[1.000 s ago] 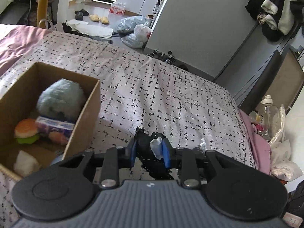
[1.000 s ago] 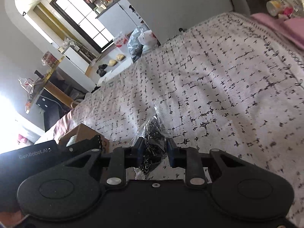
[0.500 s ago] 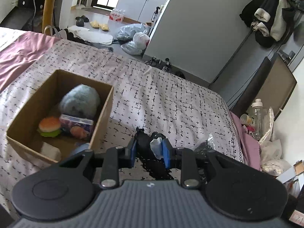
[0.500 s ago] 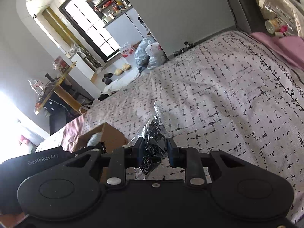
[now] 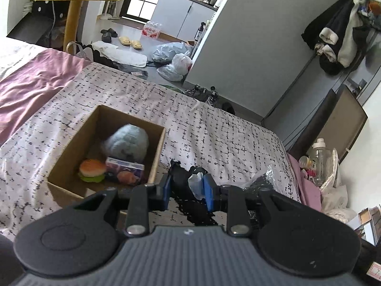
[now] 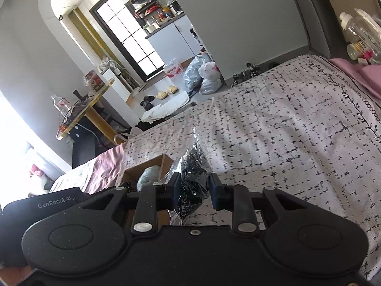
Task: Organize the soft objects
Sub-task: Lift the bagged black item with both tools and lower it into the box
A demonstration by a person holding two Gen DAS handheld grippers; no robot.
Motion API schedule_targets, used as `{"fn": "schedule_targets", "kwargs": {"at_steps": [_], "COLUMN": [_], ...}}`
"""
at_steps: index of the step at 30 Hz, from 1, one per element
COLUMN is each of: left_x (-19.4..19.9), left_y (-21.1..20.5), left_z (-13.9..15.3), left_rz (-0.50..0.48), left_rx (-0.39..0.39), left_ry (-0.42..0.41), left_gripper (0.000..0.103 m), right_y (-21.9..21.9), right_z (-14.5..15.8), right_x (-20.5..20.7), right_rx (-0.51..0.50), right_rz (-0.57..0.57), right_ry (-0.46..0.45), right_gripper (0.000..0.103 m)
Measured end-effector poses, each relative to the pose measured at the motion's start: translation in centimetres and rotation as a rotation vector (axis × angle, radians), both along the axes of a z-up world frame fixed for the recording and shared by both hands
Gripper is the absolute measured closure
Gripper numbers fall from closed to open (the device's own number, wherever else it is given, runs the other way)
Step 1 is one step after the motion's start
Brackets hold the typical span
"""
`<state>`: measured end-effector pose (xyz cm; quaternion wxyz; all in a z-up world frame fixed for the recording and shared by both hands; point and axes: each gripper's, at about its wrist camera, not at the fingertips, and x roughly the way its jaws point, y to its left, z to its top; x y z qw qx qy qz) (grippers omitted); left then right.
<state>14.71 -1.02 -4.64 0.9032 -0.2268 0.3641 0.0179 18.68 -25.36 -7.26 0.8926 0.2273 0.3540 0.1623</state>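
Two tools share one load above the bed [image 5: 214,128], whose black-flecked white cover fills both views. Since a second ago both have risen and drawn back, so the cover lies farther below and the cardboard box [image 5: 157,152], earlier cut off at the left edge of the left wrist view, now shows whole, resting on the bed just left of the load. Inside it sit a grey-blue plush [image 5: 127,141], a flat printed packet [image 5: 123,168] and a toy burger [image 5: 91,170]. The left tool [image 5: 188,187] is pinched narrow on the dark end of a clear plastic bag of black shreds [image 6: 193,169]; the right tool [image 6: 194,187] is squeezed narrow on the crinkly plastic of the same bag, its twisted top poking up past the fingers. The grips look unchanged. My reading: the bag is lifted clear of the cover and hangs beside the box's near corner, so carrying it over the rim and letting go inside seems the next step.
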Motion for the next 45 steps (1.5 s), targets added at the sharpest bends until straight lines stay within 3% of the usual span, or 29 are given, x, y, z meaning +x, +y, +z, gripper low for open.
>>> {"fn": "schedule_targets", "kwargs": {"at_steps": [7, 22, 30, 42, 45], "left_x": [-1.0, -0.6, 1.0, 3.4, 4.1], "left_y": [3.4, 9.1, 10.9, 13.1, 13.4], "left_z": [1.4, 1.6, 0.3, -3.3, -4.2], "left_rz": [0.033, 0.063, 0.07, 0.077, 0.079], "left_rx": [0.002, -0.006, -0.025, -0.062, -0.071], "left_ry": [-0.023, -0.02, -0.015, 0.063, 0.078], "left_gripper": [0.075, 0.075, 0.075, 0.075, 0.075], "right_y": [2.9, 8.2, 10.9, 14.4, 15.4], "right_z": [1.0, 0.8, -0.2, -3.1, -3.8], "right_x": [-0.2, 0.0, 1.1, 3.3, 3.8], "right_rx": [-0.003, -0.006, -0.027, -0.049, -0.061], "right_rz": [0.03, 0.068, 0.102, 0.149, 0.173], "right_ry": [-0.02, -0.014, 0.012, 0.088, 0.109], "right_gripper": [0.077, 0.077, 0.077, 0.077, 0.071]}}
